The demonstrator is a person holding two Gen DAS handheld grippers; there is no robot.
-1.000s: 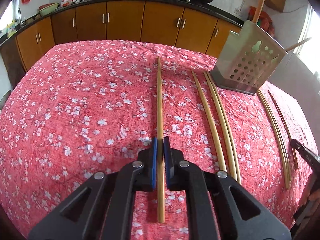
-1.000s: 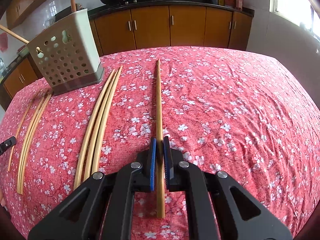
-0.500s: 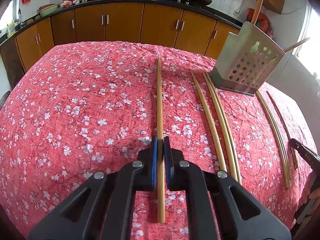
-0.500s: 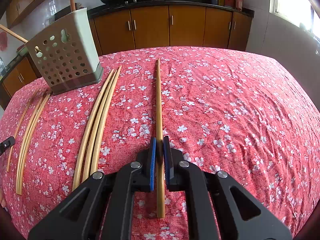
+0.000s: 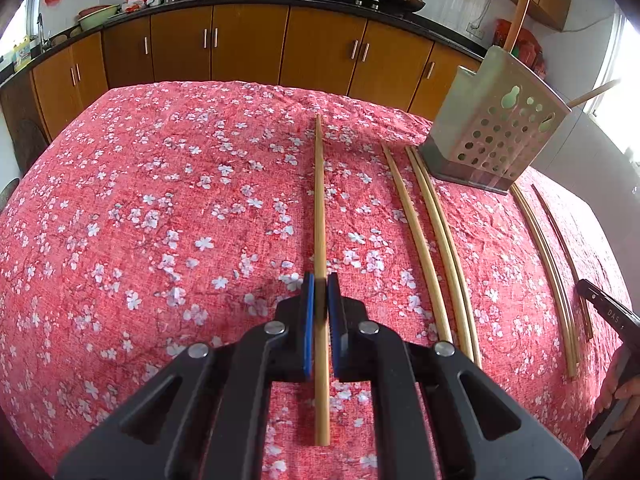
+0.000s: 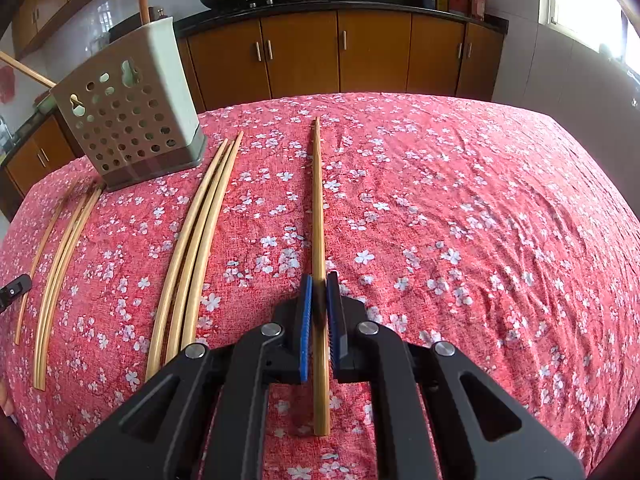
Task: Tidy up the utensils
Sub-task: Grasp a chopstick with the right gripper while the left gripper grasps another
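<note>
The left claw (image 5: 321, 280) is clenched on a single bamboo chopstick (image 5: 319, 200), its blue pads (image 5: 308, 312) pressing the stick from both sides. The chopstick runs straight away from the claw over the desk (image 5: 140, 200), which is covered in a red cloth with white blossoms; whether its far part touches the cloth cannot be told.

The right claw (image 6: 318, 280) is likewise clenched on its own chopstick (image 6: 318, 200), gripped near the thick end, with the thin tip pointing toward the wooden cabinets (image 6: 340, 52).

The landmark is the perforated utensil holder (image 5: 496, 136), standing upright on the desk with two wooden handles sticking out of its top. In the left wrist view, three loose chopsticks (image 5: 432, 240) lie side by side on the cloth just left of the holder, between it and the held stick. Further chopsticks (image 5: 552, 272) lie on the holder's other side.

In the right wrist view the holder (image 6: 132, 120) stands to the left of the held chopstick, with the three loose sticks (image 6: 196, 240) between them.
</note>
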